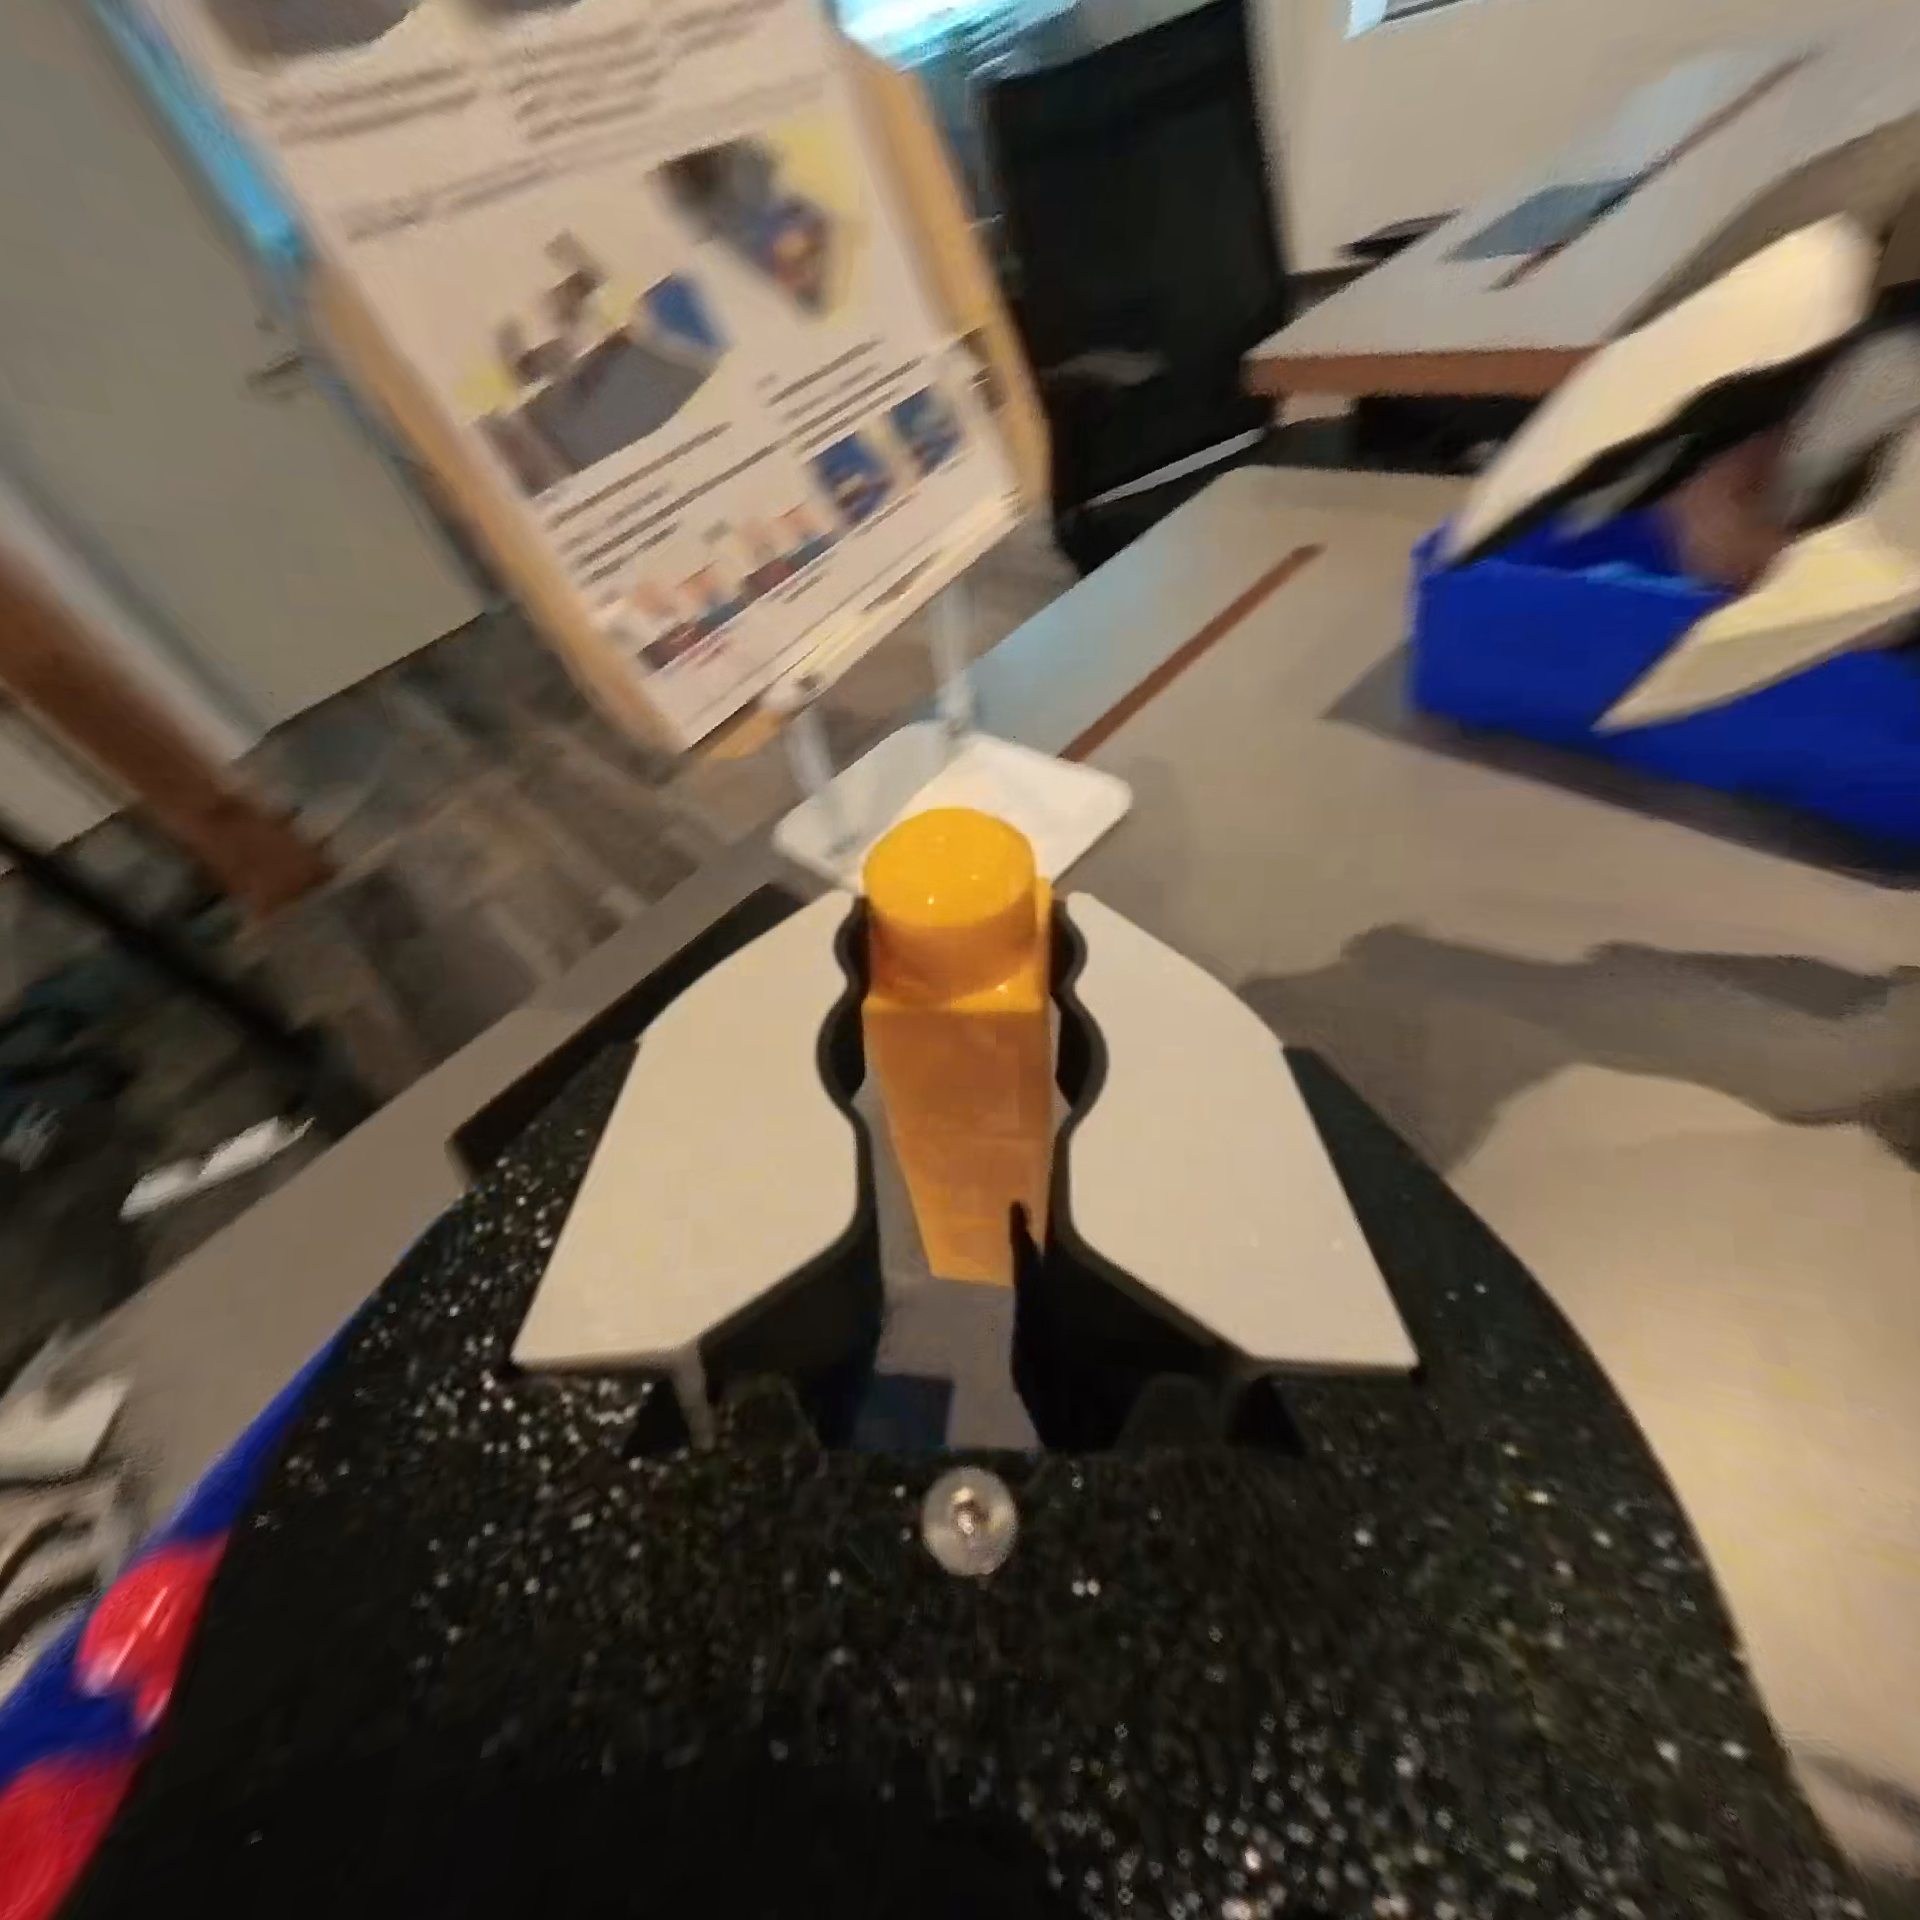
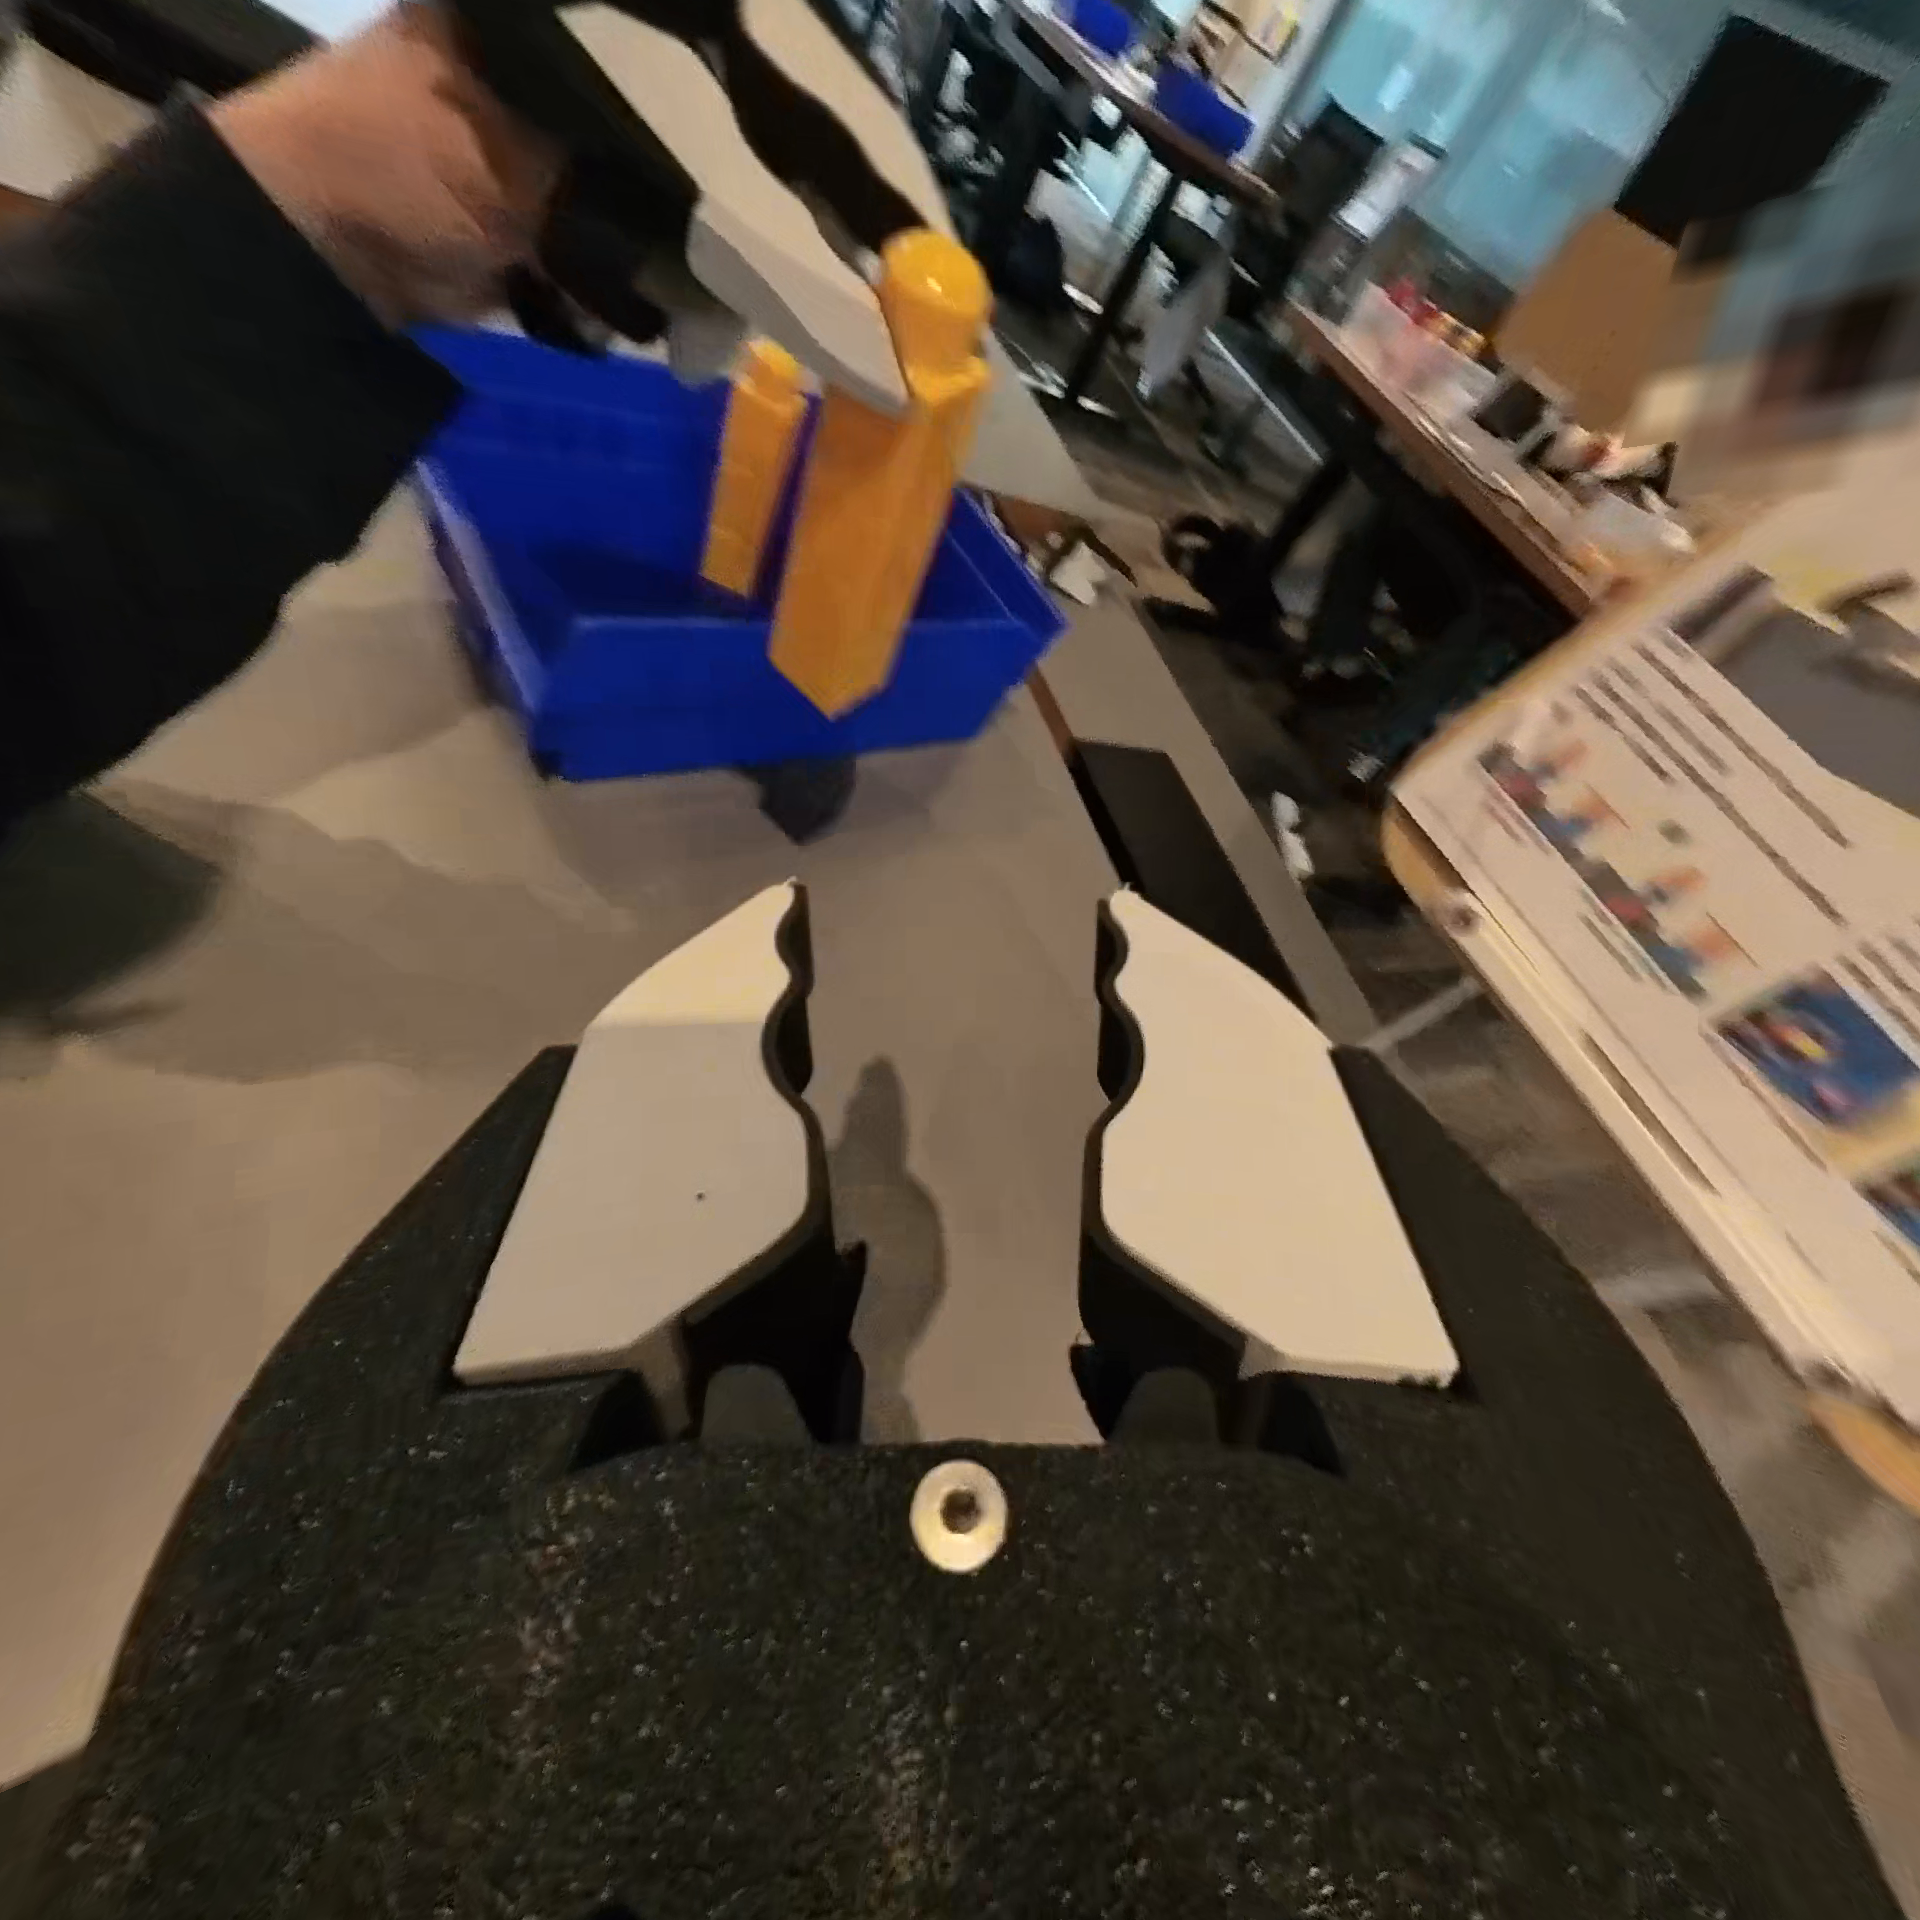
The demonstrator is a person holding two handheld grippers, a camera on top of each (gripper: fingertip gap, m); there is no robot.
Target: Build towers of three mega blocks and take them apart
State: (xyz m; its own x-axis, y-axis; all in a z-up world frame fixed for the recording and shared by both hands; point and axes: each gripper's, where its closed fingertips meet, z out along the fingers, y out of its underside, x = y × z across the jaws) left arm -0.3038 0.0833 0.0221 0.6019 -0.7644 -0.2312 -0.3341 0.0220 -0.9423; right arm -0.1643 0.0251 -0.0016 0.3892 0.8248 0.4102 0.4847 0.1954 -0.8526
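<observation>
On the grey worktop, a blue bin lies at eleven o'clock from the empty, wide right claw, while the left claw clamps an upright yellow block above it.

left gripper is clamped, grey fingers pressed in from both sides on what it holds, tilted and raised off the surface. in the right wrist view it sits upper left, gripped by a hand with a dark sleeve. right gripper has its jaws spread with a clear gap, nothing between them, pointing forward and down. both views are motion-blurred.
</observation>
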